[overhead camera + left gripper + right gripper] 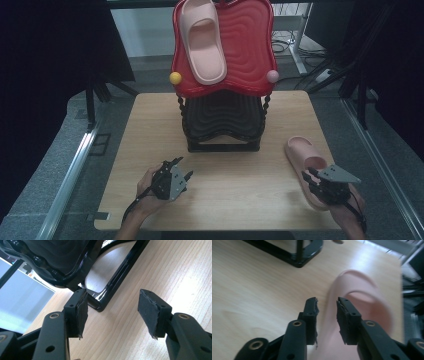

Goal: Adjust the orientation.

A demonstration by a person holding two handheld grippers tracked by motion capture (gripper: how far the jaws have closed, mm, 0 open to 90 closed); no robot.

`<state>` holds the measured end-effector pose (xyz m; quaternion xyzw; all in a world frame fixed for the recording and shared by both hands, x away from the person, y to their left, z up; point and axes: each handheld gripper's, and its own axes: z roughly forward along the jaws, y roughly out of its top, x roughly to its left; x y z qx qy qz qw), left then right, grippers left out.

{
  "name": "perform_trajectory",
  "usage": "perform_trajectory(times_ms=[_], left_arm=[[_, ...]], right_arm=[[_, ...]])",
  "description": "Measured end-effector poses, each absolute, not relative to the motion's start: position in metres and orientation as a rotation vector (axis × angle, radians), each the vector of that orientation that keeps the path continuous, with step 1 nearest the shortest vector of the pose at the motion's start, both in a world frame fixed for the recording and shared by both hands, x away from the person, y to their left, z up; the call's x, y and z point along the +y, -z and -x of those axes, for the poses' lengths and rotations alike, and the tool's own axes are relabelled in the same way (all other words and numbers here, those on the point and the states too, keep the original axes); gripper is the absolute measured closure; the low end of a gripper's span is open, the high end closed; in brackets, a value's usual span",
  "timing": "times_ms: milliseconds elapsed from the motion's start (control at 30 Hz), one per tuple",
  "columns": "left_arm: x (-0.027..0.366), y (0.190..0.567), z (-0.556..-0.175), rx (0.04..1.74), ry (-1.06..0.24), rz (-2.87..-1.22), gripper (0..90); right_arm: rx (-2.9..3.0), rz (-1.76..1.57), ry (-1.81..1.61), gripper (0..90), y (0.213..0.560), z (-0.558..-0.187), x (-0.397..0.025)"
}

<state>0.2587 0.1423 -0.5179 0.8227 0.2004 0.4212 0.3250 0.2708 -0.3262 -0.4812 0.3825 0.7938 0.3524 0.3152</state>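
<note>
Closing in with the right gripper (327, 307) on the loose pink slipper (362, 302), setting the jaws only narrowly parted and straddling the slipper's near side wall rather than clamping it, probably because a thin foam edge is offering the easiest bite; blurring a little in the right gripper view, so not showing contact for certain. Approaching, in the high view, from the heel end of that slipper (300, 150), lying flat on the table (240, 200) at its right side, well apart from the two-tier rack (225, 112). Holding the left gripper (182, 167) low over bare wood in front of the rack, jaws spread wide and gripping nothing, seemingly parking it out of the working path; looking, in the left gripper view, past the open left gripper (112, 312) toward the rack's black base frame (120, 272). Resting the matching slipper (202, 42) sole-down on the red top tray (250, 45), suggesting a free place beside it for the second one.
</note>
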Motion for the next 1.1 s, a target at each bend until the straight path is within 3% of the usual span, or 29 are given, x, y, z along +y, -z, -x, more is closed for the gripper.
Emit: perform_trajectory(times_ms=[467,1100], left_arm=[[0.141,0.519,-0.261,0.532,-1.089,-2.167,41.3],[0.145,0.518,-0.263,0.547,-1.076,-2.159,41.2]], right_arm=[[1.976,-0.862,-0.717,64.4,0.488,-0.294,-0.354],[1.919,-0.633,-0.451,63.8,0.513,-0.323,-0.341]])
